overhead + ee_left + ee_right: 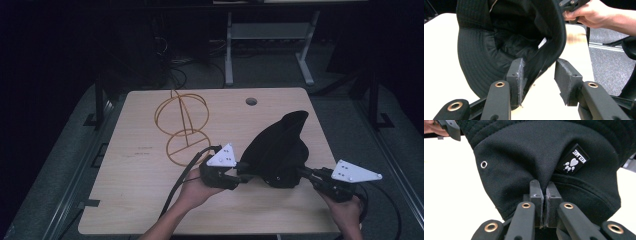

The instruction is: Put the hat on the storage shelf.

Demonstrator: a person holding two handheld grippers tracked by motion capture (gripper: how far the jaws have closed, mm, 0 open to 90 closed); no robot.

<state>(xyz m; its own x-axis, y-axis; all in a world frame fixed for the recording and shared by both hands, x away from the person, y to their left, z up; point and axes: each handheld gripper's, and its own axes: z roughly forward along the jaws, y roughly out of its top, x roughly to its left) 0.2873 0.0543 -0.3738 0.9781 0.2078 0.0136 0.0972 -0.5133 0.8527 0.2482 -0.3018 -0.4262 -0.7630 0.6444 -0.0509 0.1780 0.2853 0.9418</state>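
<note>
The black hat (280,150) is held just above the table's (130,200) near right part, between both grippers. The right gripper (545,195) pinches a fold of its crown, jaws pressed together on the cloth. The left gripper (537,75) stands spread, the brim edge running between its jaws, not clamped. With one small pinch bearing the hat, I'd expect it could slip or swing away before the left closes. The wire stand (181,125) waits well to the left.

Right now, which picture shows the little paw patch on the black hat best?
The right gripper view: the paw patch sits close and sharp on the black hat, just above the shut right tongs. The left gripper view looks inside the hat; from the high view the hat is too far away to show the patch.
</note>
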